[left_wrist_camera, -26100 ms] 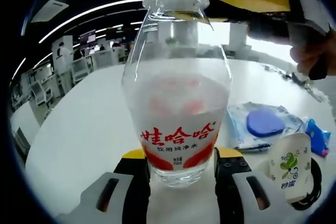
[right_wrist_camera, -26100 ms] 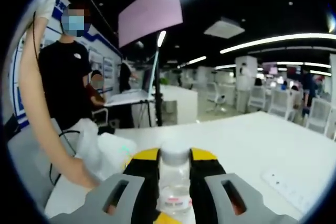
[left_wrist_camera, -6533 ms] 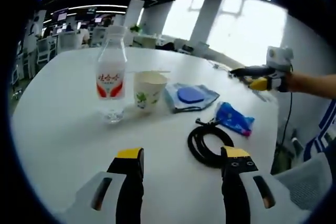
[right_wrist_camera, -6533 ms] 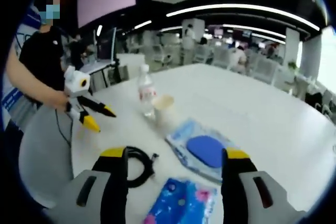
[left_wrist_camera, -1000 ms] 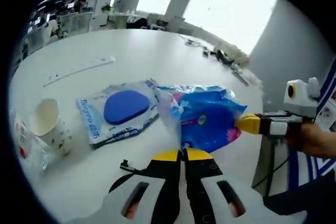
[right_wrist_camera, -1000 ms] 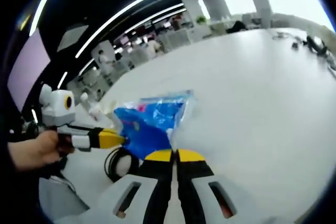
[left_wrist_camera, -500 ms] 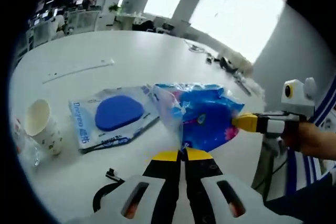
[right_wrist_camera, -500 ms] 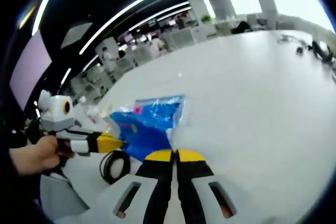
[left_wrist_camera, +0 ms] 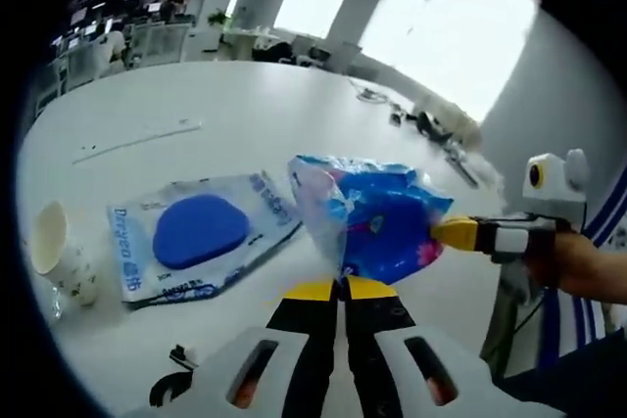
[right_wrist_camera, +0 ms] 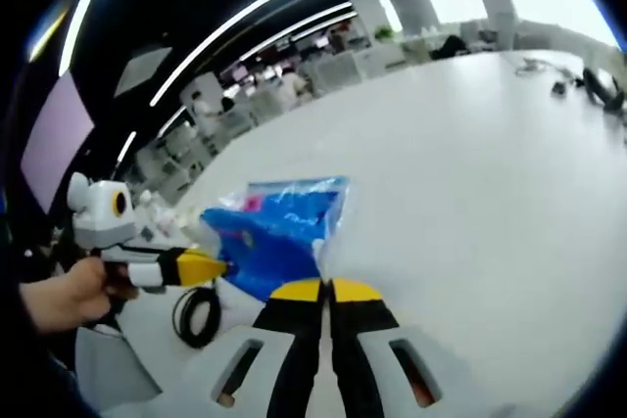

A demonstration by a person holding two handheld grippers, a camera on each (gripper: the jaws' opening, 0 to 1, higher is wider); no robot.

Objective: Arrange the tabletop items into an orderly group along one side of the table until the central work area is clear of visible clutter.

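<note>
1. The blue tissue pack [left_wrist_camera: 377,217] is lifted above the white worktop [left_wrist_camera: 245,115], between both tools.
2. The left tool [left_wrist_camera: 341,286] is closed on one edge of the pack; the right tool [right_wrist_camera: 325,286] is closed on the opposite edge.
3. The left gripper view shows one flat packet with a blue pad [left_wrist_camera: 196,232], one paper cup [left_wrist_camera: 54,252] and a black cable end [left_wrist_camera: 171,384].
4. The right gripper view shows one coiled black cable [right_wrist_camera: 196,315] beside a hand [right_wrist_camera: 59,301].
</note>
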